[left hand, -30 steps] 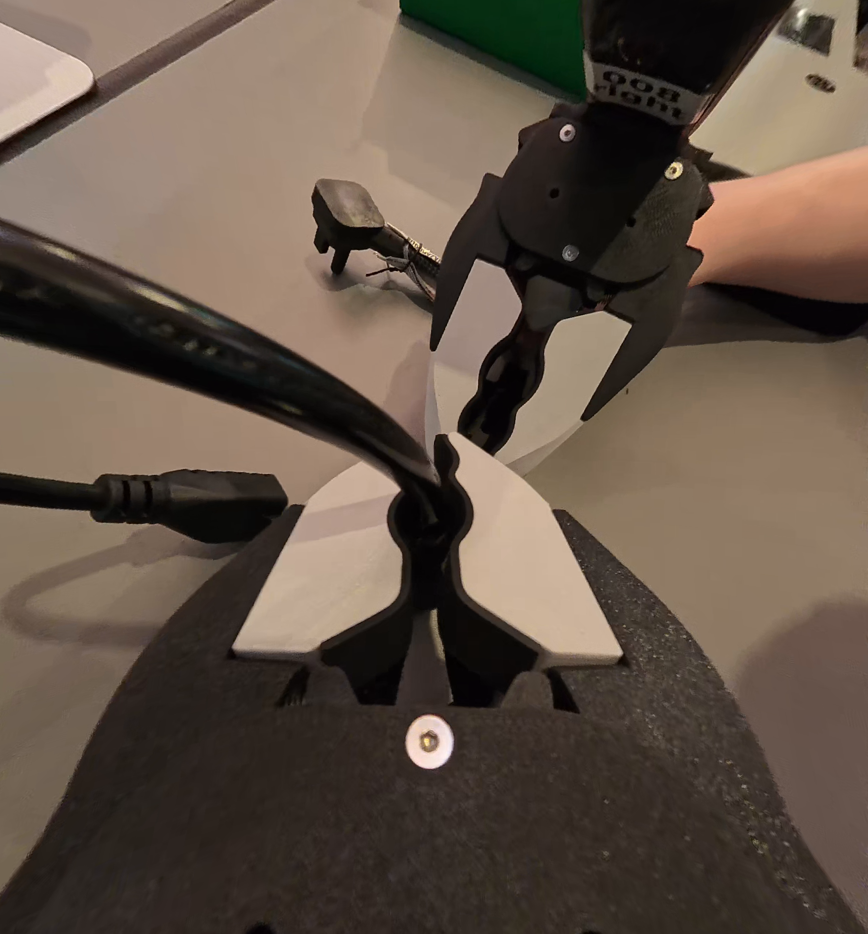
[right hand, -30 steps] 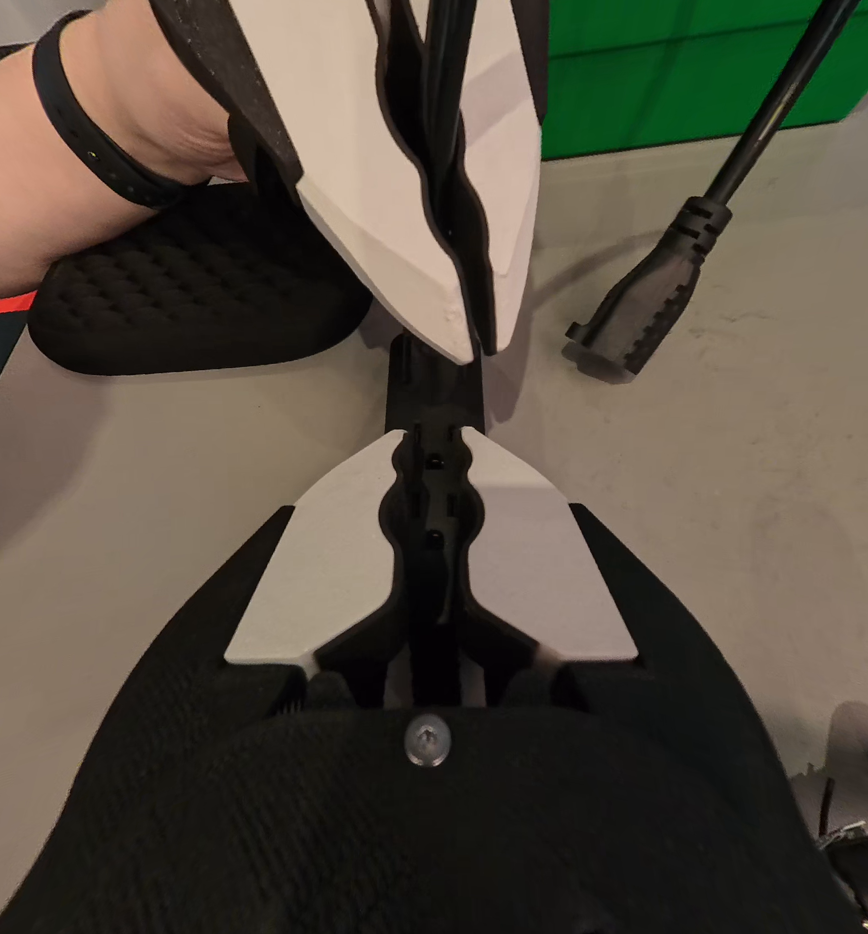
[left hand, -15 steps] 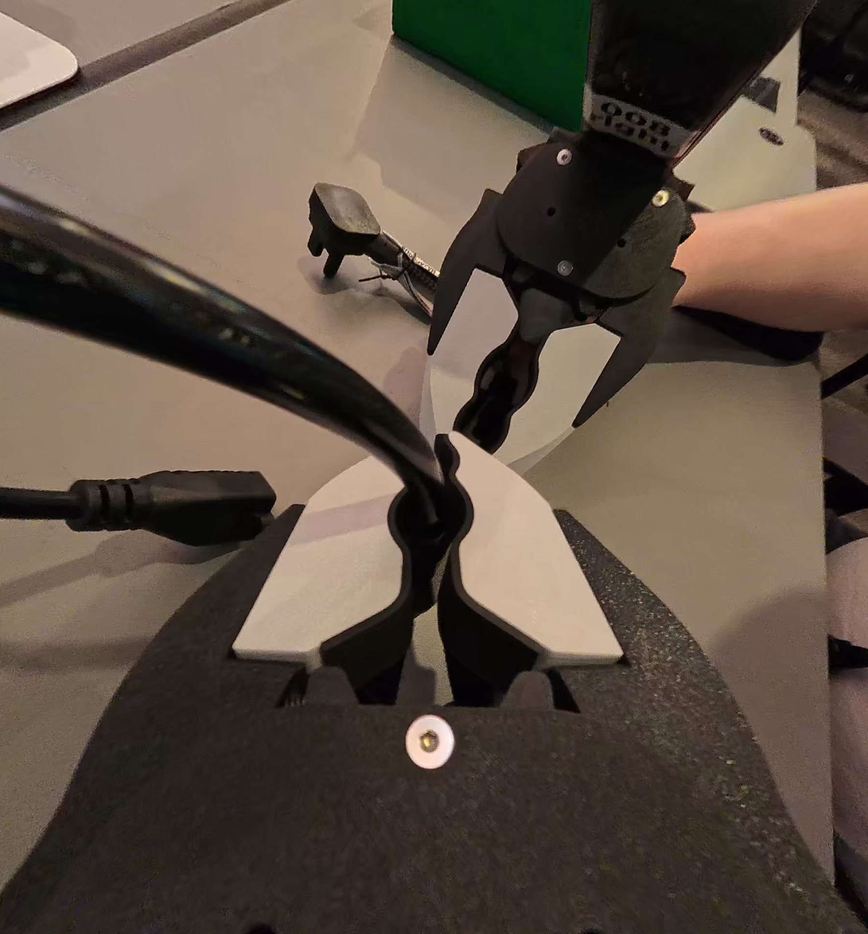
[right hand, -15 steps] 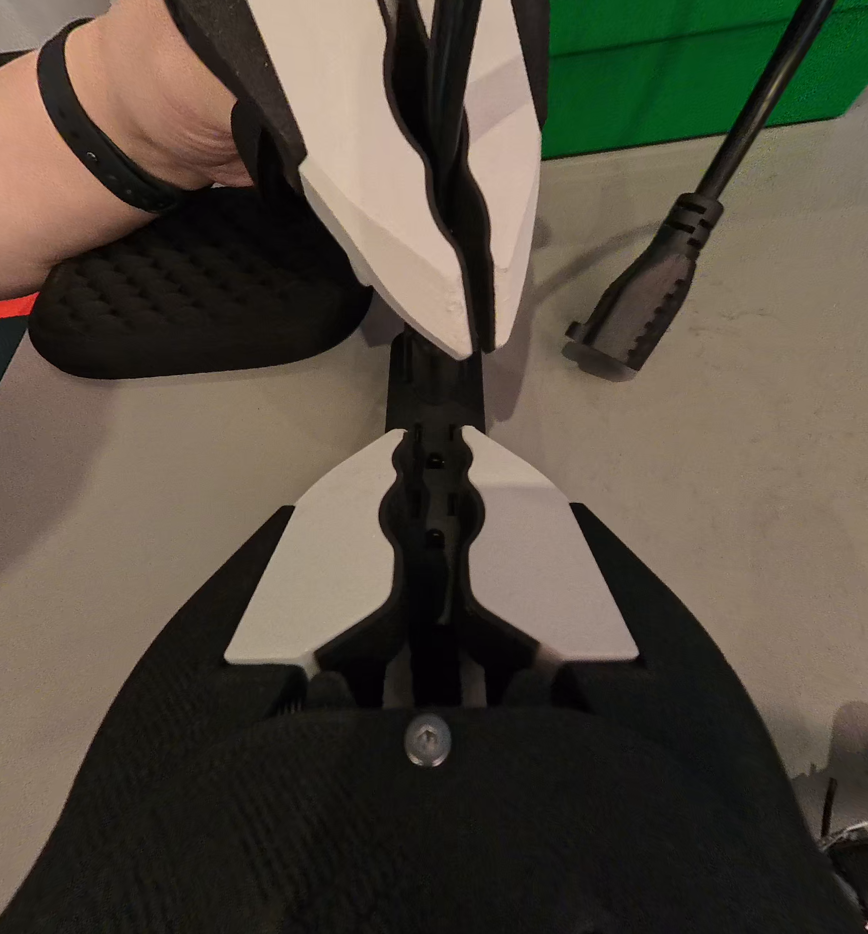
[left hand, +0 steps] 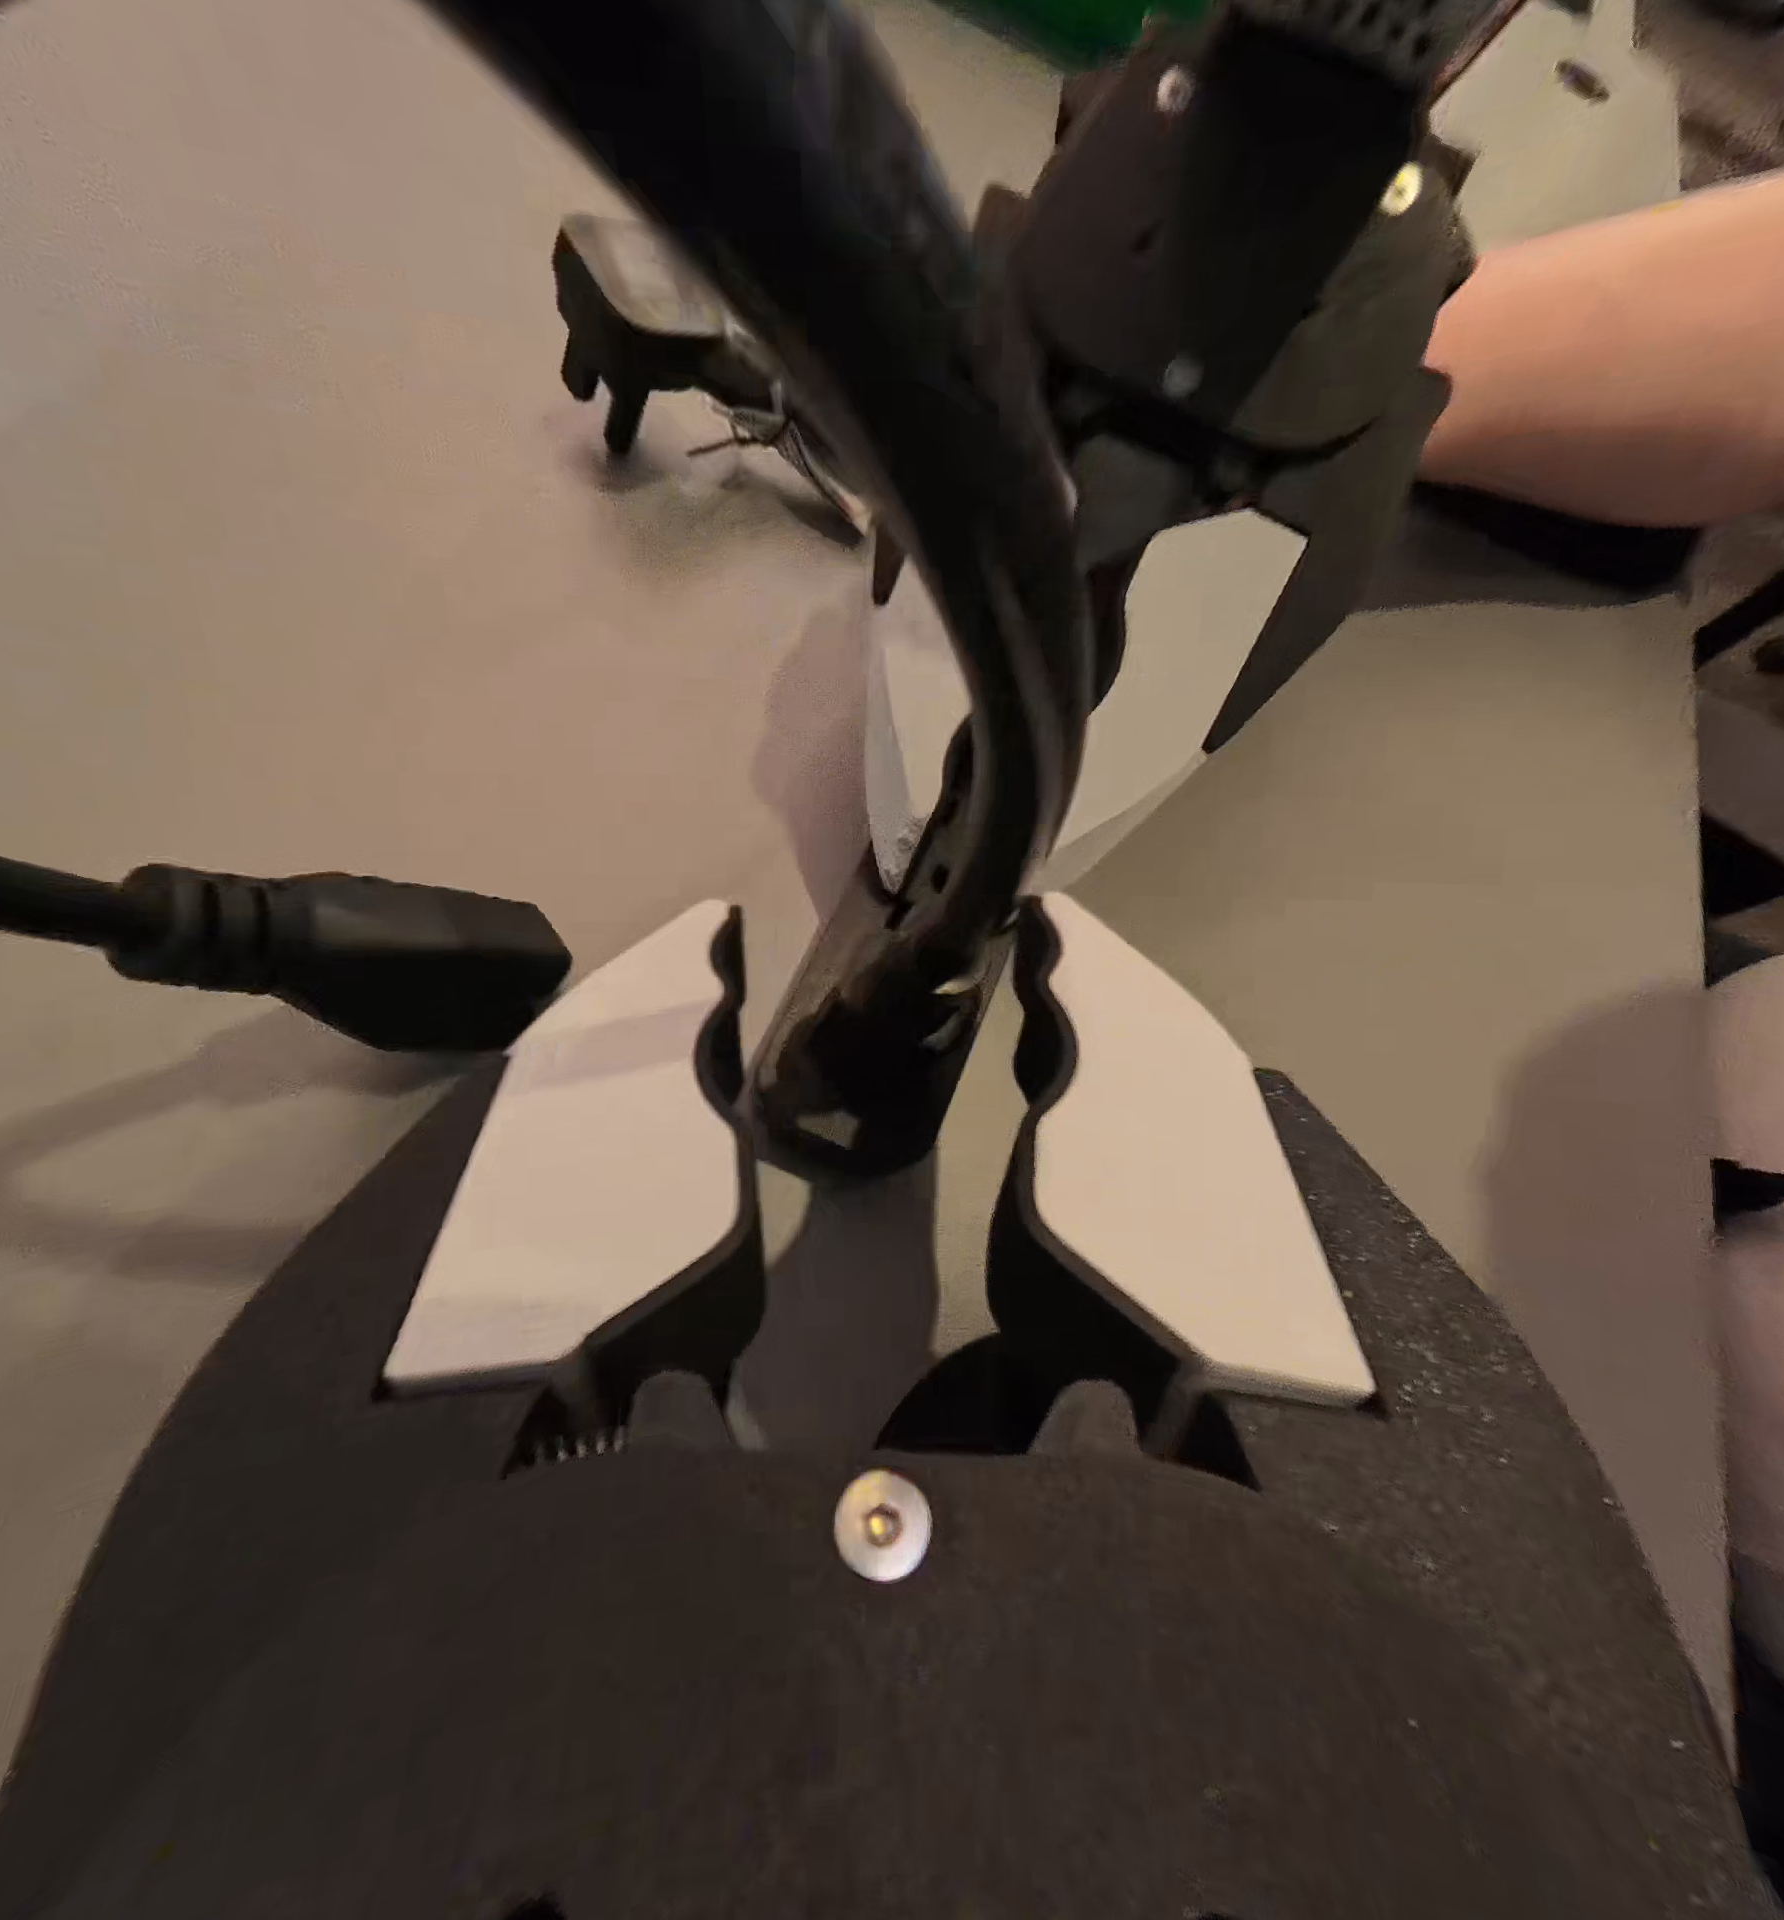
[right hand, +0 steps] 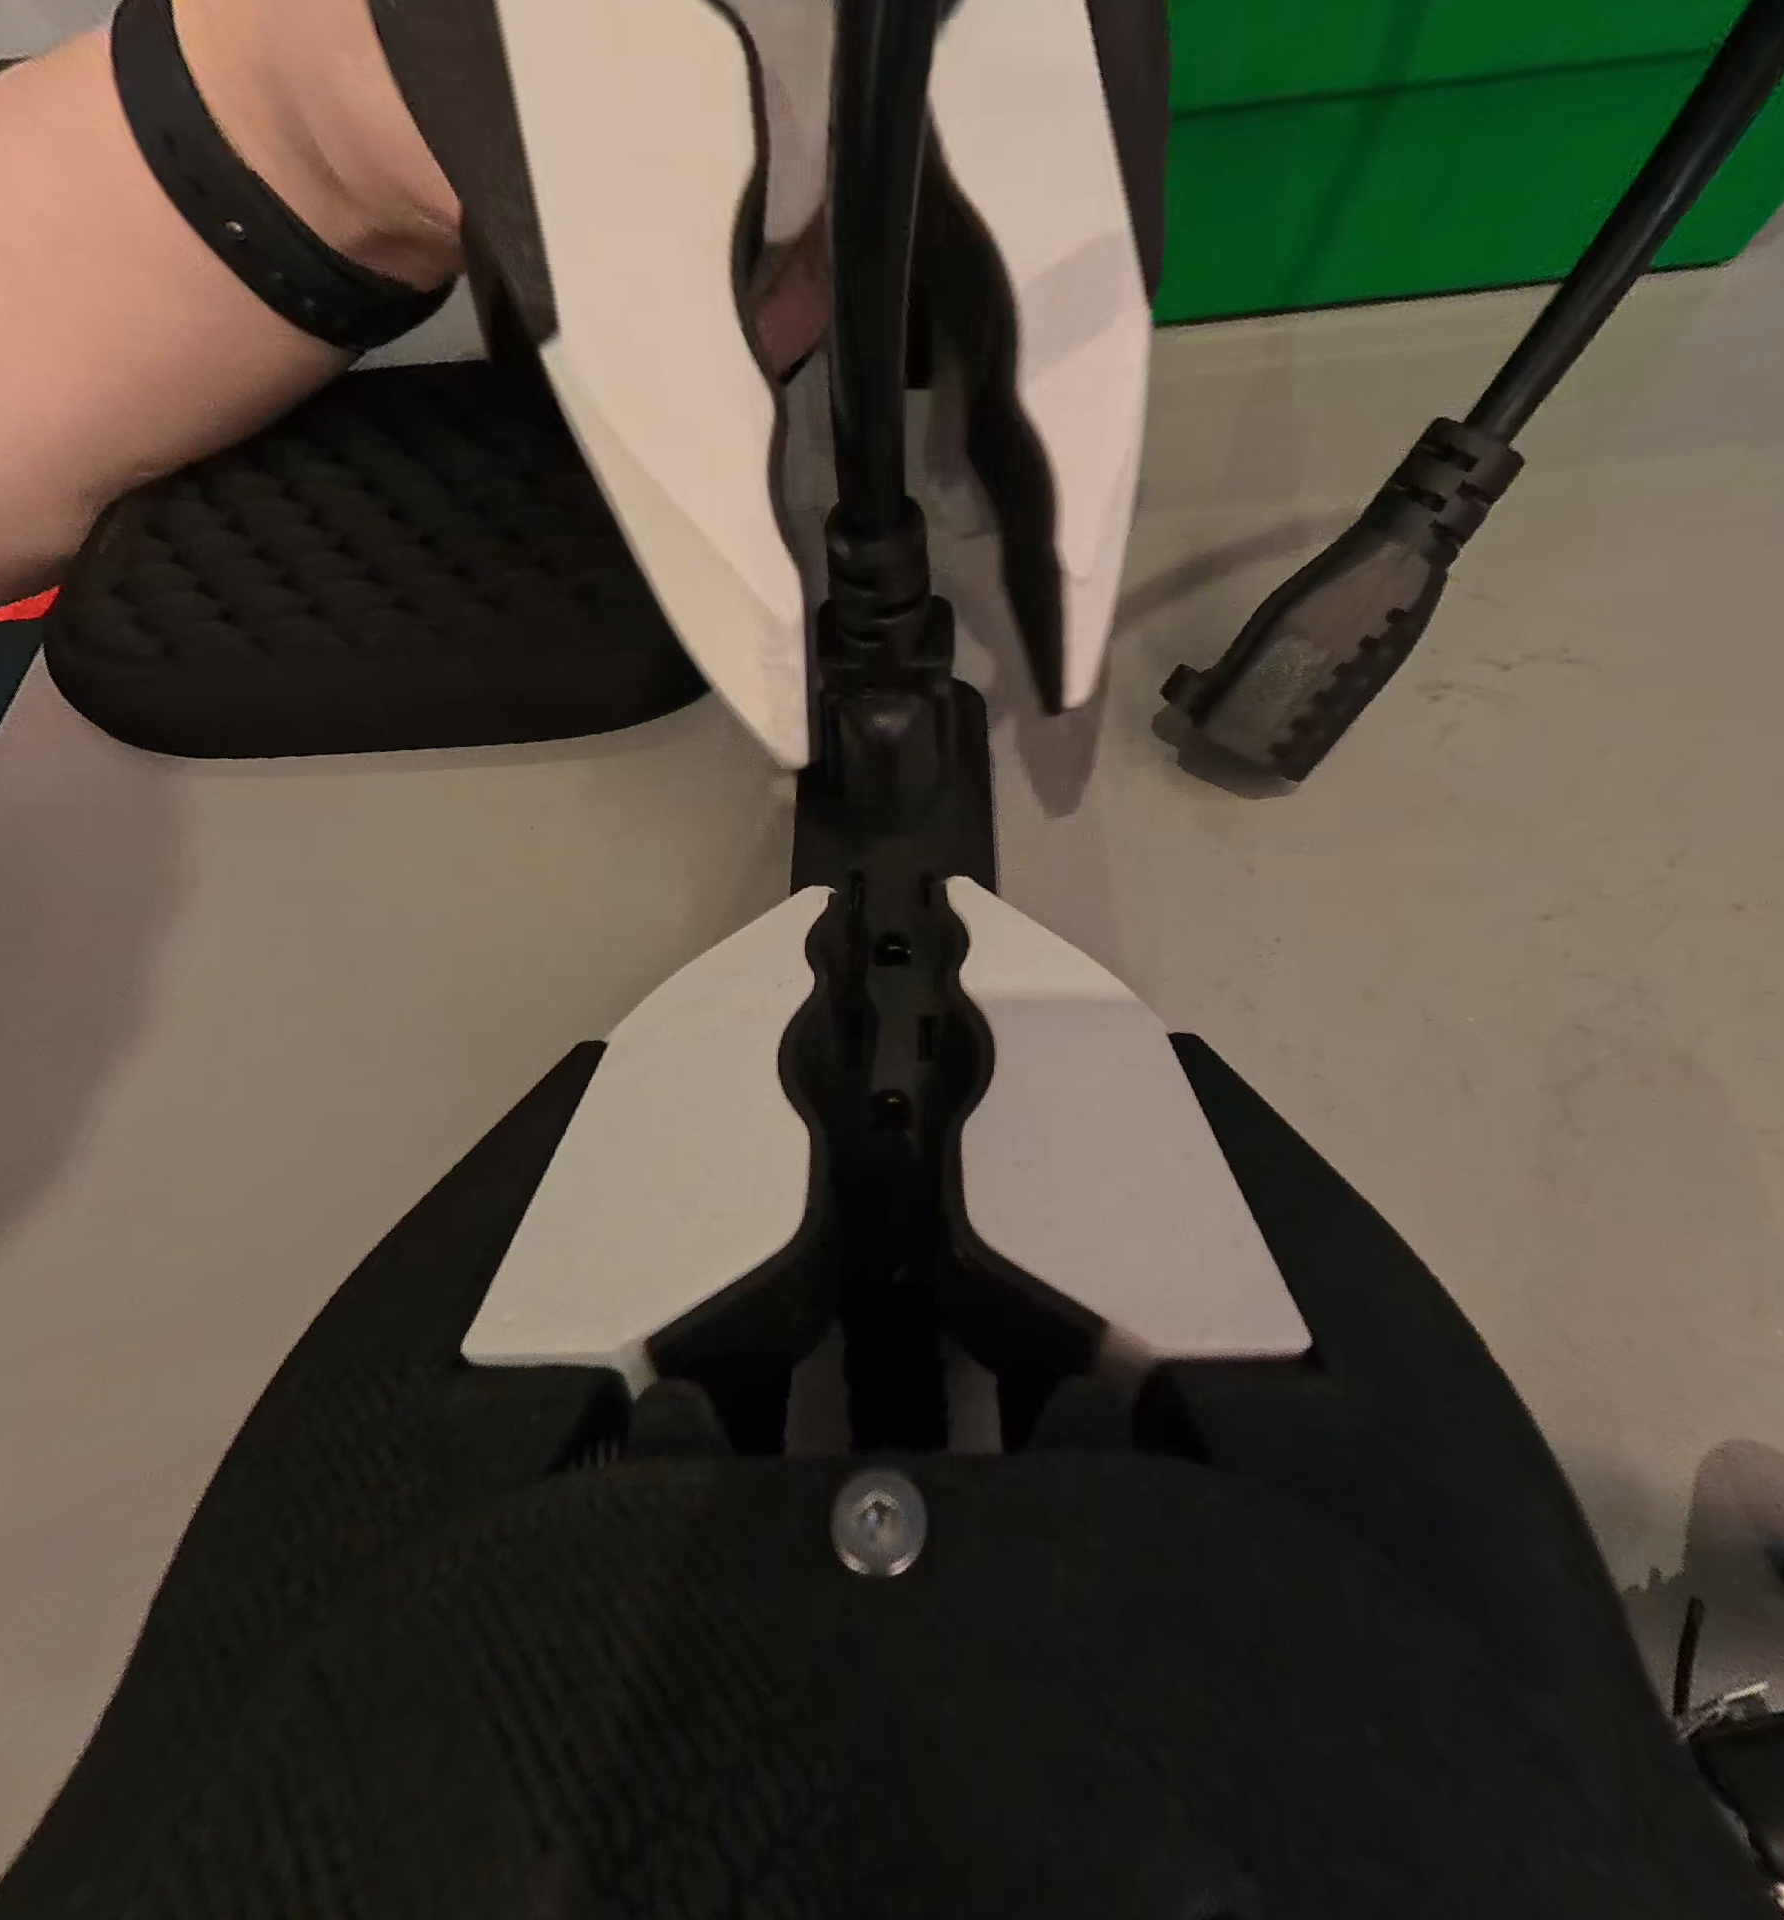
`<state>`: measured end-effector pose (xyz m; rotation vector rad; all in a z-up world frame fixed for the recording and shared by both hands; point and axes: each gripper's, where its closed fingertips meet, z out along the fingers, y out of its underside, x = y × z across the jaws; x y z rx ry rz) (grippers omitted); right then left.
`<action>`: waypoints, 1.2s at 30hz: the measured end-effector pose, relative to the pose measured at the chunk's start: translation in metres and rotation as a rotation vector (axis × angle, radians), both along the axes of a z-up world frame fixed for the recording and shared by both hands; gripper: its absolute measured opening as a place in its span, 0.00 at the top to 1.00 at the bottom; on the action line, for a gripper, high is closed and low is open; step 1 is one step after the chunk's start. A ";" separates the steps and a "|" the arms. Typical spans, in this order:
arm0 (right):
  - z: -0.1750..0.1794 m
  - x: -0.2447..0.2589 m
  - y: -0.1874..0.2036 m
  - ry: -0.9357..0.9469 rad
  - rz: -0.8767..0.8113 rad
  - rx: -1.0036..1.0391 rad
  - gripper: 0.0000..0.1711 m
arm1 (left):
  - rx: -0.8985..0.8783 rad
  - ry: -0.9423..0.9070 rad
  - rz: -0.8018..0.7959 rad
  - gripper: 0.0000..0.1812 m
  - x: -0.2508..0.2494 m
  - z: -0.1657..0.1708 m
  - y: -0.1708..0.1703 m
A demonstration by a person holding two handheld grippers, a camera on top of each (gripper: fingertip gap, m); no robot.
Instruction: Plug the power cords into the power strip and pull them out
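My left gripper (left hand: 883, 914) is open, its white fingers (left hand: 597, 1122) apart on either side of a black plug (left hand: 846, 1060). The plug's thick black cord (left hand: 867, 364) rises up and to the left. In the right wrist view the left gripper (right hand: 935, 722) hangs open around the same plug (right hand: 877, 644), which sits at the end of the narrow black power strip (right hand: 898, 1039). My right gripper (right hand: 890, 888) is shut on that strip, which rests on the grey table (right hand: 348, 1039). The right gripper also shows in the left wrist view (left hand: 971, 862), facing me.
A second cord's black connector (left hand: 348, 956) lies loose on the table, also in the right wrist view (right hand: 1324, 644). A three-pin plug with frayed wires (left hand: 639, 322) lies farther off. A black padded rest (right hand: 348, 582), a person's arm (right hand: 88, 312) and a green box (right hand: 1439, 156) are nearby. Left and right tips are no more than a few centimetres apart.
My left gripper has opened and let go of the cord. The cord now stands more upright across the left wrist view. The right gripper stays shut on the strip.
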<state>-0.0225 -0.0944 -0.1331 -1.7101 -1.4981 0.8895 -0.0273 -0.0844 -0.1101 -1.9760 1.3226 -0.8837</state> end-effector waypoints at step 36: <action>0.004 0.005 -0.002 0.028 0.015 -0.011 0.87 | 0.194 0.149 -0.030 0.88 0.011 -0.016 -0.003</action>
